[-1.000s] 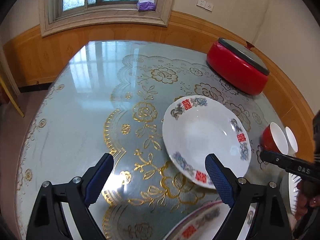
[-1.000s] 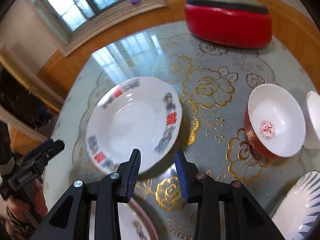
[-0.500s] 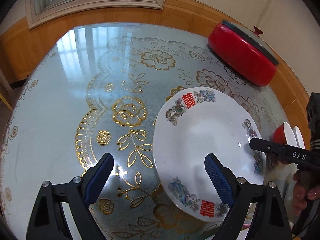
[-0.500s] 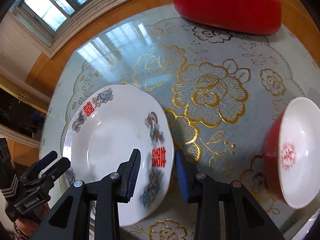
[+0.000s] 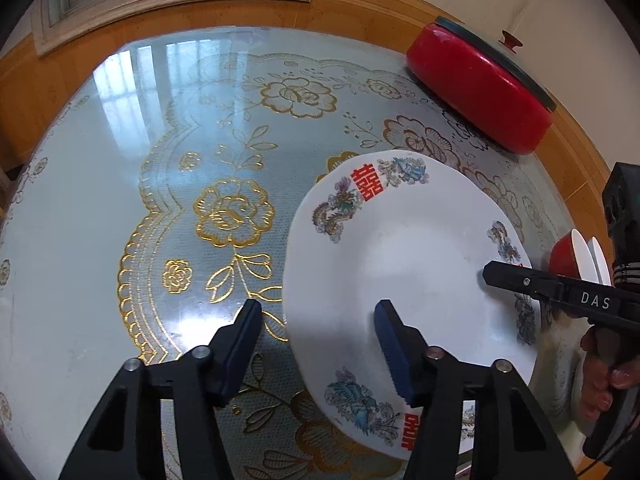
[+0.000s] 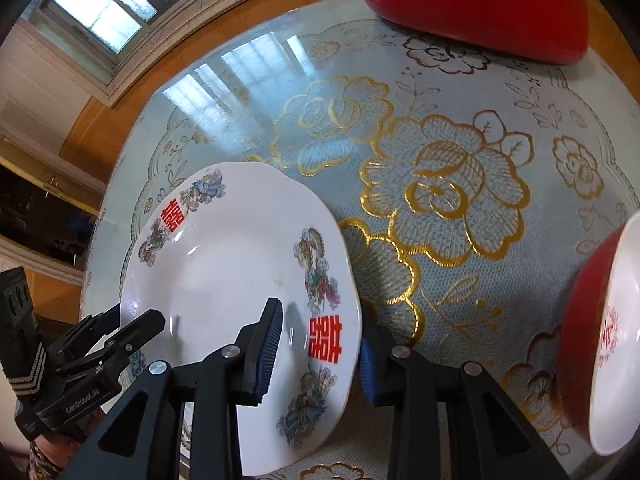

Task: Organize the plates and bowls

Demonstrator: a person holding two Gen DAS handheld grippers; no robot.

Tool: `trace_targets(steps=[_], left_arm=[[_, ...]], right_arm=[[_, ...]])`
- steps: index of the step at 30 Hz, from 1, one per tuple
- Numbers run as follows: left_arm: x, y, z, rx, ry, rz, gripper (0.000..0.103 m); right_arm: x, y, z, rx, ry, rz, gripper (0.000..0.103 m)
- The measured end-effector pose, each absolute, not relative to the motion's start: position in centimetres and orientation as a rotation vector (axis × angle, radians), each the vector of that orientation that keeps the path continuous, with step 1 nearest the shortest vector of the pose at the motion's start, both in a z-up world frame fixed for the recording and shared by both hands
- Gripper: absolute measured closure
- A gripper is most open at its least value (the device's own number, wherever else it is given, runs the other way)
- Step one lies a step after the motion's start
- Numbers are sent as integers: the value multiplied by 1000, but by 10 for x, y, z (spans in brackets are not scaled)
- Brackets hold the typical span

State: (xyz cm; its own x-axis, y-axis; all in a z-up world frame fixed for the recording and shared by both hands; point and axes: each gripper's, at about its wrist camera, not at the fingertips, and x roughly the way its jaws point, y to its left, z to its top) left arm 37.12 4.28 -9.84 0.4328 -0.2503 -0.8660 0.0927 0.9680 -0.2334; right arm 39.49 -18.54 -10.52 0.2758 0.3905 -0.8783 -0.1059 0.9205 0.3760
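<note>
Your right gripper (image 6: 320,348) straddles the near-right rim of the white porcelain plate with red double-happiness characters and floral rim motifs (image 6: 224,280): one blue-padded finger (image 6: 268,344) sits over the plate's inner face, the other (image 6: 370,368) is outside and below the rim at 4 o'clock of the plate. Whether the pads are pressing on the porcelain, you cannot tell from these views; a gap shows at the inner pad. Your left gripper (image 5: 316,344) is spread apart, its right finger (image 5: 394,348) over the plate's (image 5: 400,264) bowl, its left finger (image 5: 240,340) over the bare cloth at 9 o'clock of the plate, nothing between them pinched. In the left wrist view the right gripper (image 5: 490,274) reaches in from 3 o'clock across the plate's far rim. The plate appears tilted, its right edge raised off the glass-topped table with pale blue, gold-flowered cloth (image 5: 224,216); the lift itself is hard to confirm. A red bowl with white inside and a red emblem (image 6: 600,340) stands at 3 o'clock in the right wrist view, apart from the plate. A large red round lidded pot (image 5: 480,84) sits at 1 o'clock near the table's far edge. Beyond it runs the wooden wall panelling (image 5: 360,4), with a window (image 6: 120,4) at 11 o'clock.
</note>
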Motion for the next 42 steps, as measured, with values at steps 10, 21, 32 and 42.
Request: trace_targets(steps=[10,21,32,42], left_arm=[[378,32,-102,-74,1075,-238,64],[358,40,-95,-44,1044,-269,68],[347,43,-87,-56,1026,-281,68],[348,49,-95,-89,1043,-298,67]], right_arm=[[404,-180,-107,235,1235,378,76],[388,-190,-110,296,1246,408,79],[372,-190,-103,316,1223,438,83],[370,-187,-103,293,1219,445,84]])
